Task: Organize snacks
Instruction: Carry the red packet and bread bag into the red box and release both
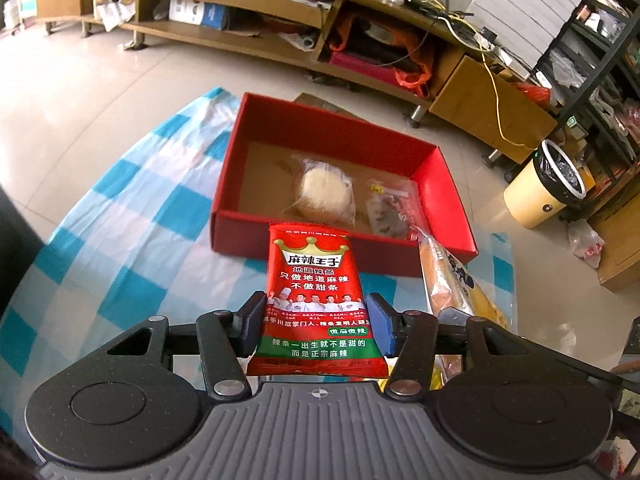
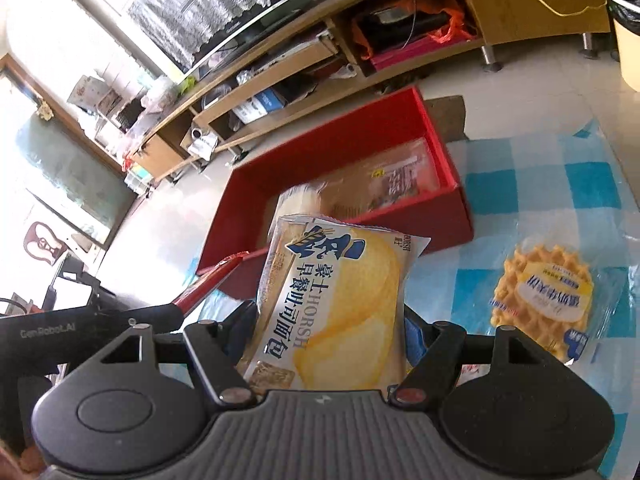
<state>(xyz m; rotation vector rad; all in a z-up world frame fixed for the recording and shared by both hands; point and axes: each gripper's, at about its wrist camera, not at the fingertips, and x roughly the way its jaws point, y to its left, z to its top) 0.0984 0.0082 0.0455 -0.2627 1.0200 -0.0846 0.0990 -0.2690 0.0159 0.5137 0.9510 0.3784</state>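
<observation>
the left hand-held gripper (image 1: 316,320) is clamped on the lower part of a red spicy-strip packet (image 1: 316,292), its pads pressing both side edges so the flat pouch stands upright with its printed face toward the camera; the packet hangs just in front of the near wall of the red box (image 1: 344,136), probably so it can be carried over the wall and let go inside. the pouch is glossy red with a gold crown, white lettering, a row of chefs and a green band low down. further right, the box sits on the blue-and-white checked cloth (image 1: 132,240) over the tabletop and holds a round pale bun in clear wrap (image 1: 326,192) and a clear bag of small snacks (image 1: 390,208). next to the right, the right hand-held gripper (image 2: 328,332) grips a toast bread packet (image 2: 340,312), white and yellow with dark blue characters, puffy and tilted, held near the box's front wall, likely also bound for the box. farthest right, a wrapped waffle (image 2: 544,300) lies flat on the cloth, apart from both grippers and not yet collected.
</observation>
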